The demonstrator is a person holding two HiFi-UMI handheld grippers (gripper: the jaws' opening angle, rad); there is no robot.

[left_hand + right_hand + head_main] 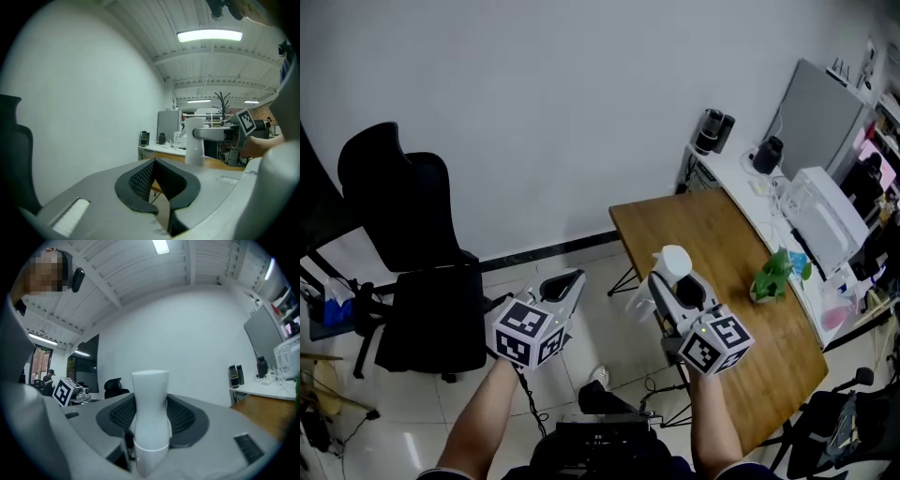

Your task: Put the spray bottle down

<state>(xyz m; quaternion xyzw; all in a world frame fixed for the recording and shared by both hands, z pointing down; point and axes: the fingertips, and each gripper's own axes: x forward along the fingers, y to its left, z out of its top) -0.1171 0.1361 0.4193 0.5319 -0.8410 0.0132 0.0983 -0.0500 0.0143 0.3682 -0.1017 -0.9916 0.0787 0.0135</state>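
Observation:
A white spray bottle point(673, 263) stands upright between the fingers of my right gripper point(671, 287), which is shut on its body. The bottle hangs in the air over the near left edge of a wooden table point(705, 236). In the right gripper view the bottle point(150, 390) fills the middle, with the black pads point(183, 418) clamped on either side of it. My left gripper point(566, 284) hovers over the tiled floor left of the table, shut and holding nothing. From the left gripper view the bottle point(194, 146) shows off to the right, level with that gripper.
A black office chair point(414, 272) stands at the left by the wall. A green object point(772, 275) lies on the table's right side. Behind it a white desk point(741, 173) carries a monitor point(817, 114), a white machine point(825, 217) and two dark cylinders point(713, 129).

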